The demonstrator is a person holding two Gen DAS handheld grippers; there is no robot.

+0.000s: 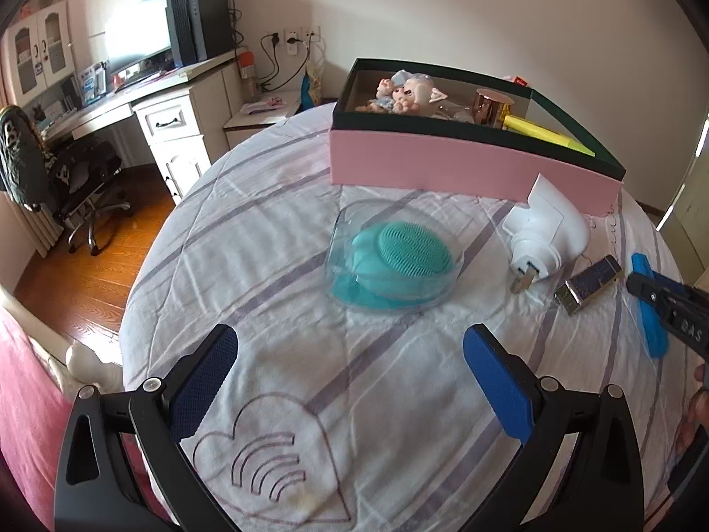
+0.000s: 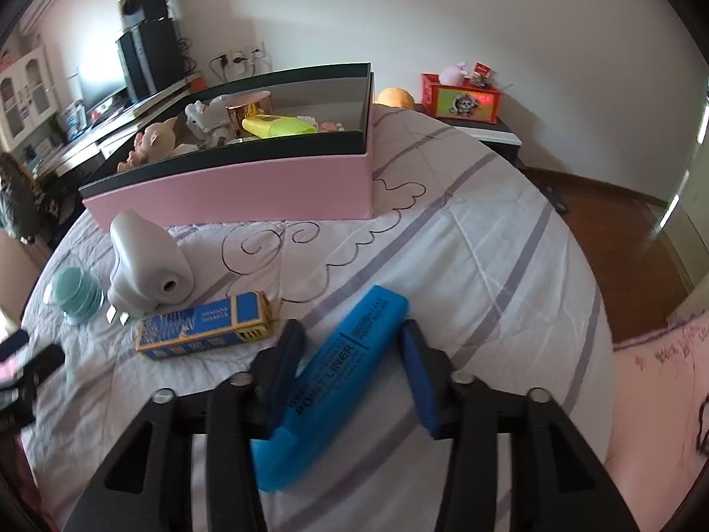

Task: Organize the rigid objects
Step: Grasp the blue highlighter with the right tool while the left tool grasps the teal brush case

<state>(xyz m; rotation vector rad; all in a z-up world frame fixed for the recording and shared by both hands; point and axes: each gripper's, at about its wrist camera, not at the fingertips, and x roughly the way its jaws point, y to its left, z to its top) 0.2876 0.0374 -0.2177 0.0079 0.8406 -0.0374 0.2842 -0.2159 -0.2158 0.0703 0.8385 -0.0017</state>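
Right gripper (image 2: 350, 381): jaws drawn narrow around the blue highlighter (image 2: 336, 381), which lies slantwise between them on the bedsheet (image 2: 487, 266); the left pad sits against the marker's side, while whether the right pad (image 2: 418, 377) presses on it cannot be told
Left gripper (image 1: 350, 381): jaws spread wide, nothing between them, hanging above bare sheet
Blue highlighter: cap end pointing away toward the pink box (image 2: 248, 186), butt end near the camera, printed side up
Teal brush in clear case (image 1: 394, 261): on the sheet just ahead of the left gripper's pads, apart from them
White plug adapter (image 1: 545, 230): right of the teal brush, close to the pink box wall, prongs toward the camera
Small blue and gold box (image 2: 204, 332): lying flat just left of the right gripper, beside the white adapter
Pink box: open-topped, at the far side of the bed, holding a yellow highlighter (image 2: 279, 126), a copper cup (image 1: 492, 106) and small figurines (image 1: 403, 93)
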